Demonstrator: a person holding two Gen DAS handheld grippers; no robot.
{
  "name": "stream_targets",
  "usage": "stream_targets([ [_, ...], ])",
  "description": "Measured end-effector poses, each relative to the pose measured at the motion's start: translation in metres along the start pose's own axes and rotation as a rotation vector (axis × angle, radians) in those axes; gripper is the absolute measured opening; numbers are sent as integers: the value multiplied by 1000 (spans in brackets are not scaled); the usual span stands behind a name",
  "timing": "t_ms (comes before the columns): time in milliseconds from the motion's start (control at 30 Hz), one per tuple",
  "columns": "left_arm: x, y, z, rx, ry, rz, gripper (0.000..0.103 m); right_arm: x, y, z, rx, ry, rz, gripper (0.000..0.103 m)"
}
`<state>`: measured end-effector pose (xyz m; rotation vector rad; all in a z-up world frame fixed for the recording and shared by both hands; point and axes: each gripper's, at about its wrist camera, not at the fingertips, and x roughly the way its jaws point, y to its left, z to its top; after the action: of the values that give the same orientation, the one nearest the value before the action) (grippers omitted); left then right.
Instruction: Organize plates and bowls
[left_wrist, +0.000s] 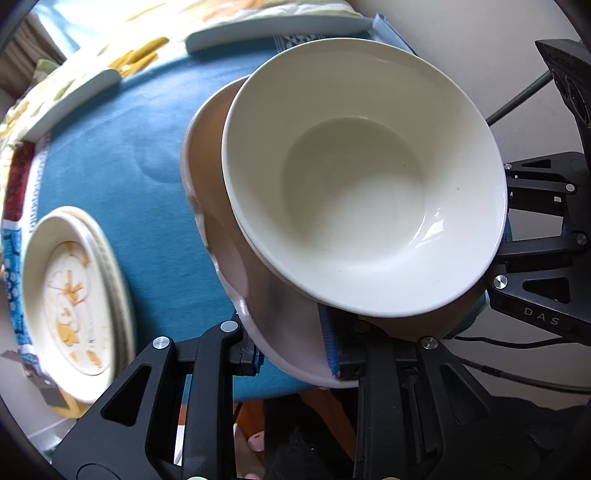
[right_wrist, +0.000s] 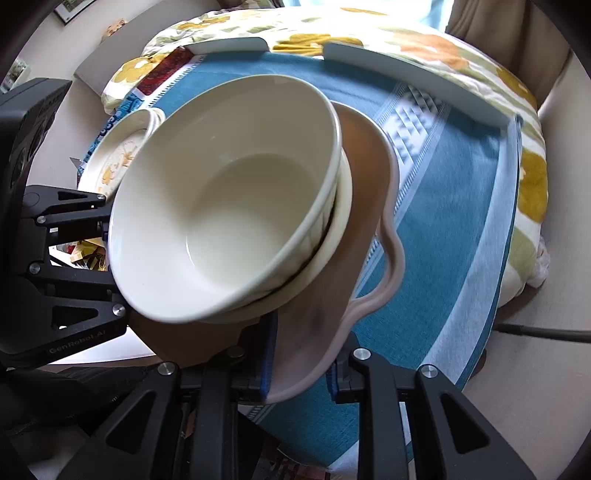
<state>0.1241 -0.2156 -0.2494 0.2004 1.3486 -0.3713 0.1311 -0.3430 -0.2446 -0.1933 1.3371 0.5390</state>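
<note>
My left gripper (left_wrist: 295, 354) is clamped on the wavy rim of a pink scalloped plate (left_wrist: 236, 273), its blue pads pinching the near edge. My right gripper (right_wrist: 301, 373) grips the same plate (right_wrist: 369, 206) at the opposite edge, pads pressed on both faces of the rim. So the plate hangs between my two hands above the blue tablecloth (left_wrist: 147, 206), tilted rather than level.

Two cream bowls sit nested on the plate, mouths facing up toward my cameras. The upper bowl (right_wrist: 221, 206) leans inside the lower bowl (right_wrist: 343, 210), of which only a strip of rim shows at one side. The plate's longer span runs from one gripper to the other.

Well apart on the cloth lies a stack of cream plates (left_wrist: 74, 295) with a yellow pattern. Two pale blue-grey plates (right_wrist: 413, 77) lie at the cloth's far edge, on a flowered cover (right_wrist: 424, 44).
</note>
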Motion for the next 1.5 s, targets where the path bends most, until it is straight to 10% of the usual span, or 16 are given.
stream_targets([
  [467,-88,118,-21,57,-77,33,22,-29,113,77,-11,-89,-40,20],
  [900,-59,230,-59,89,19,19,22,31,200,115,68,-44,-7,20],
  [1500,-31,265,-74,110,60,-39,22,72,225,118,143,-20,-49,21],
])
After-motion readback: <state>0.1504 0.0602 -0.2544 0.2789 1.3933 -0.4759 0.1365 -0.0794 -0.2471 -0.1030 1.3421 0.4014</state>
